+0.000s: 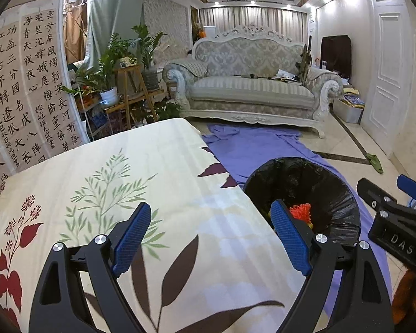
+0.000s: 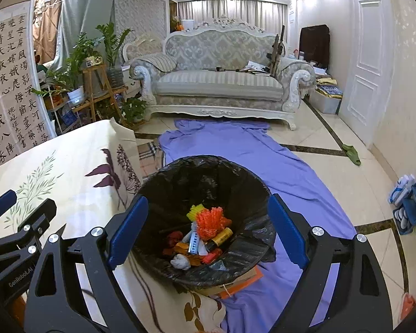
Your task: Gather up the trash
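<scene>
A bin lined with a black bag [image 2: 208,177] stands beside the table; it also shows in the left wrist view [image 1: 327,194]. Inside lie pieces of trash: an orange foam net [image 2: 209,222], a yellow net [image 2: 194,211], a battery [image 2: 222,237], a small tube [image 2: 193,242] and a crumpled white wad [image 2: 180,261]. My right gripper [image 2: 206,236] is open and empty above the bin. My left gripper [image 1: 210,236] is open and empty over the table's right edge. The right gripper shows in the left wrist view [image 1: 396,222], and the left gripper's side shows in the right wrist view [image 2: 16,222].
The table wears a cream floral cloth [image 1: 119,194]. A purple sheet [image 2: 249,152] covers the floor under the bin. An orange box [image 2: 241,281] lies under the bin. A sofa [image 2: 222,83] stands behind, plants [image 2: 91,63] at left, a green slipper [image 2: 352,155] at right.
</scene>
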`<state>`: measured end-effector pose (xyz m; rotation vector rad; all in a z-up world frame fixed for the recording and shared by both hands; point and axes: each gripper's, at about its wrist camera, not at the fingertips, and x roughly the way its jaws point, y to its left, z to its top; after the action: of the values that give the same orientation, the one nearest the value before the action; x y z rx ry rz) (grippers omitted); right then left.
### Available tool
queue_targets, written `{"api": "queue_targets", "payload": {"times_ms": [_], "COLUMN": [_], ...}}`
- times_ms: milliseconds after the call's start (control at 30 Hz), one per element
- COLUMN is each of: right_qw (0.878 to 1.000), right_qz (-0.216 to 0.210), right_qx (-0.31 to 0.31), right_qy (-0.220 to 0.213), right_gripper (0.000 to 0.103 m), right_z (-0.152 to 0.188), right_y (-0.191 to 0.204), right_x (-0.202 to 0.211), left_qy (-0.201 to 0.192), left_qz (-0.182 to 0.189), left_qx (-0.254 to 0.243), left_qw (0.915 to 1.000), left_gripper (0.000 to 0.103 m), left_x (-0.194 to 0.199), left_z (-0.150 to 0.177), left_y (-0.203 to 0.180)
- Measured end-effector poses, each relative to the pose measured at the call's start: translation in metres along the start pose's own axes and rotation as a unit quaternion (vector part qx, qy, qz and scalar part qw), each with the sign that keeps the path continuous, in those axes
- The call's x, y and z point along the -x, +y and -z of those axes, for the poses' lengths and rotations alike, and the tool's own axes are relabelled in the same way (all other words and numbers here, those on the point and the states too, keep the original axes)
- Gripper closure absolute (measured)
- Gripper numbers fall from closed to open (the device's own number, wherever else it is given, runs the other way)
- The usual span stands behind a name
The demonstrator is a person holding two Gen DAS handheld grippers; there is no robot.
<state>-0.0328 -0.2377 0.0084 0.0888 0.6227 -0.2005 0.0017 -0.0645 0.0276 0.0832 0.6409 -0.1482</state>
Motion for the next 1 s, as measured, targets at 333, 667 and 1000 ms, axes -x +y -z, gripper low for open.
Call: {"api": "queue_targets", "payload": {"times_ms": [333, 667, 1000], "right_qw": [1.0, 1.0, 1.0], "right_qz": [0.0, 0.002, 0.002], "right_qx": [0.009, 0.005, 0.005], "right_qy": [-0.012, -0.022, -0.023], "right_gripper": [0.017, 0.017, 0.017], "right_z": [0.007, 0.006, 0.005], "right_y": [0.005, 0.003, 0.002], "right_x": [0.024, 0.033, 0.034], "left_qy": [-0.009, -0.012, -0.01], "left_qz": [0.003, 0.005, 0.006], "left_qx": [0.019, 0.021, 0.02], "left_qw": [0.9998, 0.9997, 0.9997], "left_gripper": [0.018, 0.018, 0.018], "left_x": [0.016, 0.02, 0.021], "left_z": [0.004, 0.004, 0.007], "left_y": [0.015, 0.016, 0.016]}}
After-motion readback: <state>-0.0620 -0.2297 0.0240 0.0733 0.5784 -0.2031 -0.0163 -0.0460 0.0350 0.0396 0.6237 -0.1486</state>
